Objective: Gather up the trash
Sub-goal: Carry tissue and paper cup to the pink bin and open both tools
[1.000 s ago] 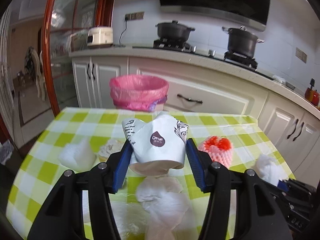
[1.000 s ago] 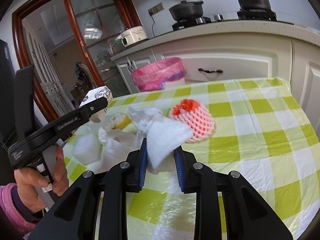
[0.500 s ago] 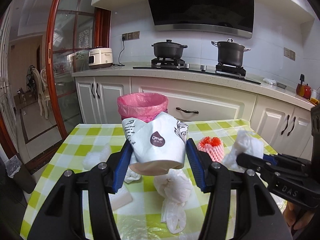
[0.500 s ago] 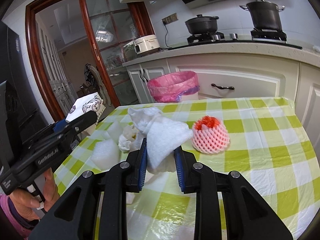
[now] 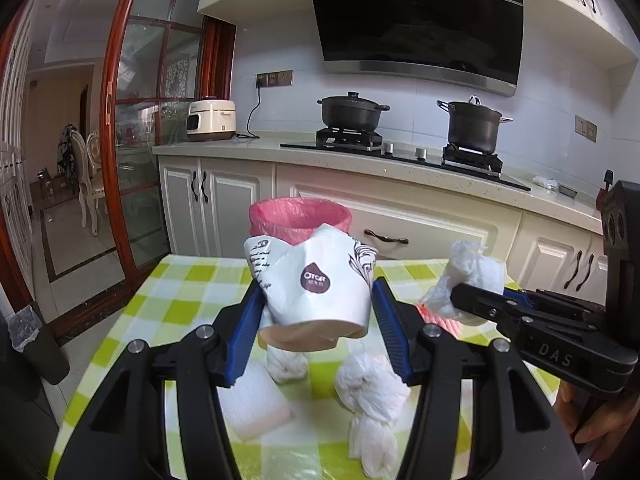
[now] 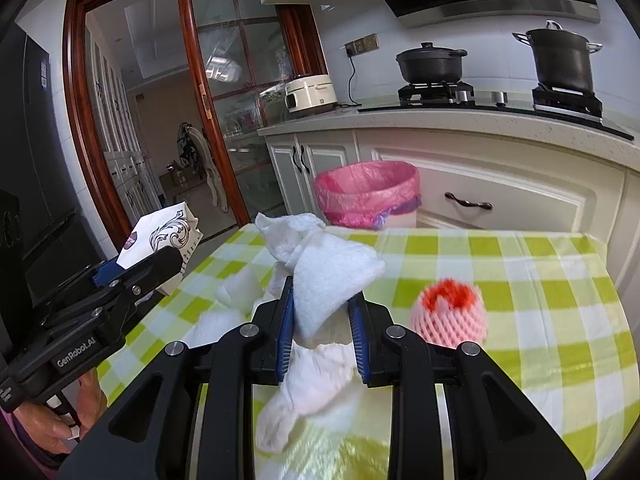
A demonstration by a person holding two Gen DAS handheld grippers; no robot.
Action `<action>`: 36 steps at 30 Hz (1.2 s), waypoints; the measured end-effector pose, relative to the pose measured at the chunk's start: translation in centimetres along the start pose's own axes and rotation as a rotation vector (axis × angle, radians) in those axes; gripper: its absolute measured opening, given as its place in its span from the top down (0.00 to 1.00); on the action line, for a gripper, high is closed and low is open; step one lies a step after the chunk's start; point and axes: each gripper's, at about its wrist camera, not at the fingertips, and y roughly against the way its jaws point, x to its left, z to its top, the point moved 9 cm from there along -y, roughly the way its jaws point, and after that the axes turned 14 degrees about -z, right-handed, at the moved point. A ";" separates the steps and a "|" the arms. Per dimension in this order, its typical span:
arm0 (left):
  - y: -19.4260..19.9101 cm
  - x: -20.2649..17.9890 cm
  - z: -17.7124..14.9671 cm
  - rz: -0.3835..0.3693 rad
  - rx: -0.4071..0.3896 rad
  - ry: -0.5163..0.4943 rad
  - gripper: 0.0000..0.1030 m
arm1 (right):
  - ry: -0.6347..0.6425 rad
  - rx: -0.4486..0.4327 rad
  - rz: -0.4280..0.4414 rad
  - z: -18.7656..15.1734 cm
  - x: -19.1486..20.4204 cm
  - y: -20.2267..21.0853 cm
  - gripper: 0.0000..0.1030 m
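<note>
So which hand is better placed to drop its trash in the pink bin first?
Probably left. Its tool holds the crushed paper cup directly in line with the pink-lined bin; the right tool, holding the tissue, sits off to the side.

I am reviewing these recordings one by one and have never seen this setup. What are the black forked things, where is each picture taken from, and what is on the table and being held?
There is no robot here. A person holds a black two-finger gripper in each hand, and each picture comes from a fisheye camera on one gripper, looking along its fingers.

In the left camera's view, the left gripper is clamped on a crumpled white paper cup with a dark logo. In the right camera's view, the right gripper pinches a crumpled white paper towel.

On the green-and-white checked tablecloth lie more white tissue wads, a white foam block and a pink foam fruit net with something red inside. Beyond the table stands a bin lined with a pink bag, the likely place for the trash.
</note>
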 end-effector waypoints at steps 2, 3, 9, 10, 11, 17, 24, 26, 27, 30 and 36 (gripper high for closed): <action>-0.5 0.4 0.8 0.003 -0.008 -0.006 0.48 | 0.006 -0.007 0.001 0.9 0.3 -0.7 0.75; -0.7 0.7 1.3 0.003 -0.012 -0.009 0.48 | 0.006 -0.009 0.002 1.2 0.5 -1.0 0.75; -3.0 2.2 3.4 0.009 -0.010 -0.023 0.48 | 0.020 -0.036 0.012 4.4 1.1 -3.2 0.75; -3.5 2.5 3.8 0.008 -0.009 -0.020 0.48 | 0.022 -0.038 0.013 4.8 1.1 -3.5 0.75; -4.1 3.0 4.3 0.005 -0.006 -0.014 0.48 | 0.029 -0.042 0.014 5.4 1.1 -4.1 0.75; -8.7 6.0 7.2 -0.008 0.026 0.001 0.48 | 0.047 -0.037 0.023 9.4 0.2 -8.9 0.75; -17.3 10.0 11.7 0.002 0.061 0.003 0.48 | 0.028 -0.009 0.021 14.1 -1.4 -16.2 0.75; -19.5 11.0 12.9 -0.001 0.066 0.014 0.48 | 0.029 0.000 0.018 15.4 -1.9 -18.7 0.75; -21.1 11.6 13.6 -0.009 0.071 0.020 0.48 | 0.028 0.008 0.021 16.0 -2.1 -20.1 0.75; -25.8 13.2 15.2 -0.018 0.092 0.012 0.48 | 0.039 0.017 0.020 17.6 -2.4 -23.7 0.75; -33.0 16.3 16.8 -0.016 0.108 0.019 0.47 | 0.040 0.043 0.039 19.3 -3.4 -30.4 0.75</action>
